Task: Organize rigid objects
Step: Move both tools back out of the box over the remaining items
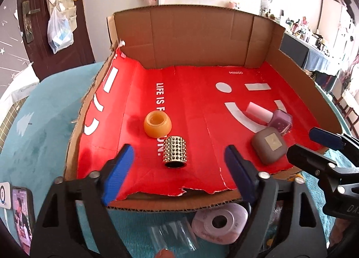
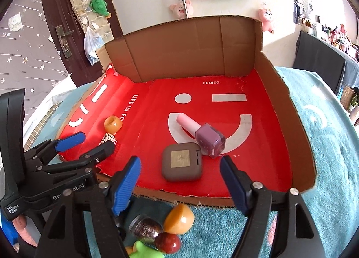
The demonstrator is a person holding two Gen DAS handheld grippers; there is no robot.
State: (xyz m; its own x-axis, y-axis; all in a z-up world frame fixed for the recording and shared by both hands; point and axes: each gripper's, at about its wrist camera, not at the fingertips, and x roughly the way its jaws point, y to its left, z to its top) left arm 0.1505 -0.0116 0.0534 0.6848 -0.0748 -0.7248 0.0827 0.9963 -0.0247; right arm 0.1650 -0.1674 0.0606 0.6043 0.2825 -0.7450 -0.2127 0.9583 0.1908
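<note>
A red cardboard tray [image 1: 190,92] [image 2: 157,92] lies on a teal cloth. On it are an orange pot [image 1: 157,123] [image 2: 113,124], a studded gold cylinder [image 1: 175,152] [image 2: 109,139], a brown square case [image 1: 269,145] [image 2: 182,162] and a purple nail polish bottle with a pink cap [image 1: 272,116] [image 2: 203,133]. My left gripper [image 1: 179,168] [image 2: 85,142] is open and empty, its fingers either side of the gold cylinder. My right gripper [image 2: 179,181] [image 1: 314,143] is open and empty, just before the brown case.
In front of the tray on the cloth lie a pale purple round case [image 1: 221,223], a clear plastic piece [image 1: 172,236], an orange piece [image 2: 179,218], a glittery ball [image 2: 145,227], a dark red ball [image 2: 167,242] and a green toy [image 2: 145,251]. A phone [image 1: 21,215] lies at left.
</note>
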